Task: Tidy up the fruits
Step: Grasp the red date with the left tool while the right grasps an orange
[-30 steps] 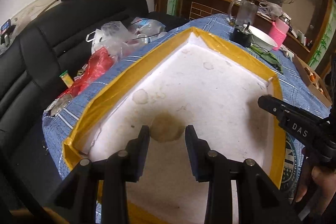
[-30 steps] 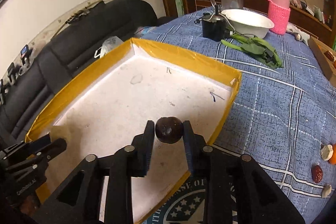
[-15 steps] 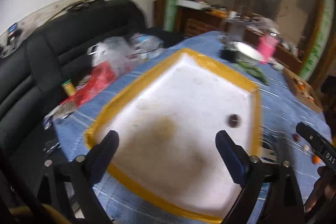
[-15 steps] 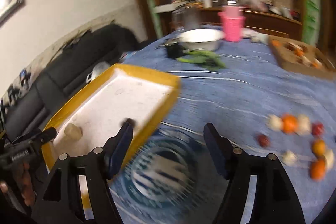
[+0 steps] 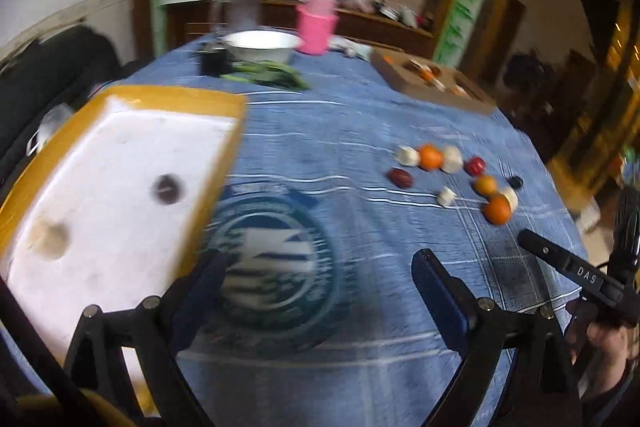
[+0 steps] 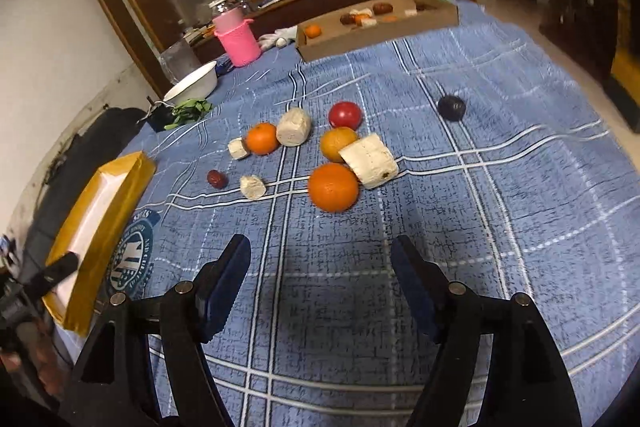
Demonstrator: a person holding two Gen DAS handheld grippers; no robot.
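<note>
Both releases done: dark fruit (image 5: 168, 189) and pale piece (image 5: 50, 239) now lying in yellow-rimmed foam tray (image 5: 172, 99); left gripper (image 5: 320, 291) and right gripper (image 6: 320, 283), jaws apart and empty, swinging over toward loose oranges (image 6: 334, 187) on blue cloth (image 6: 480, 187).

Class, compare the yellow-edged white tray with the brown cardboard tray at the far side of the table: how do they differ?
The yellow-edged tray has a white floor and yellow-taped rim; the cardboard tray is plain brown. The yellow-edged tray holds only a dark fruit and a pale piece; the cardboard tray holds many pieces, some orange. Both are shallow, open-topped and rest on the blue checked cloth.
</note>
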